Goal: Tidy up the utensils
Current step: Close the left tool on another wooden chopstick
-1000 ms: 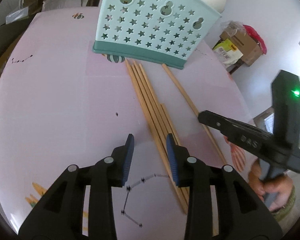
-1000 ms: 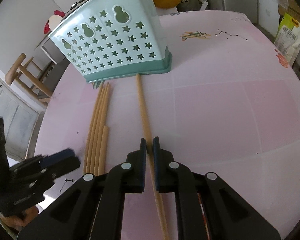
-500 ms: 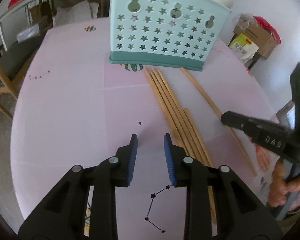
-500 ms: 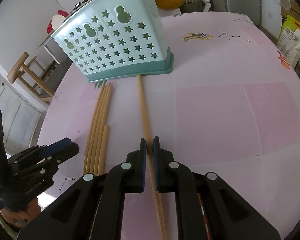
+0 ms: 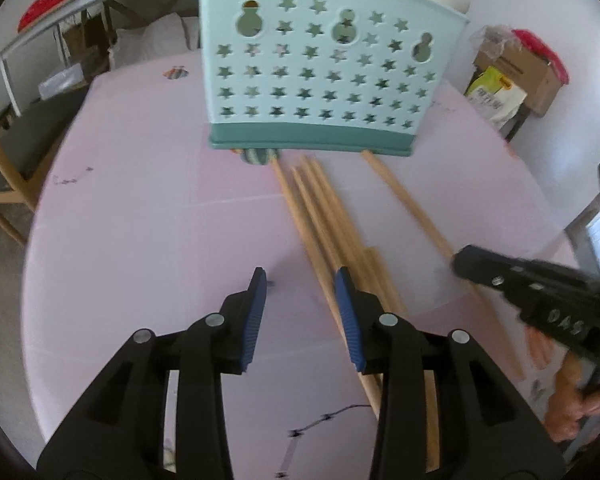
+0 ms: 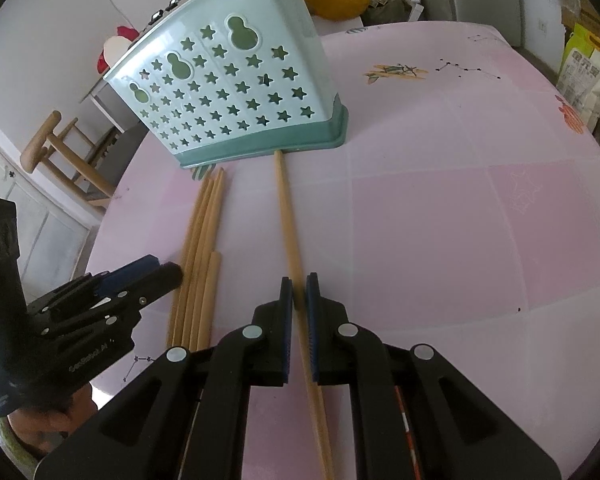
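A mint-green utensil basket [image 5: 320,76] with star holes stands at the far side of the pink table; it also shows in the right wrist view [image 6: 236,92]. A bundle of several wooden chopsticks [image 5: 332,220] lies in front of it, also seen in the right wrist view [image 6: 198,248]. A single chopstick [image 6: 286,216] lies apart to their right. My right gripper [image 6: 299,292] is shut on this single chopstick, low at the table. My left gripper [image 5: 300,284] is open and empty, its right finger over the bundle.
The pink round table [image 6: 440,220] extends to the right of the basket. A wooden chair [image 6: 56,148] stands off the table's left edge. Boxes and bags [image 5: 512,76] sit on the floor beyond the table.
My left gripper has opened wider and shifted right toward the chopstick bundle, closer to the basket. My right gripper stays shut on the single chopstick, hardly moved.
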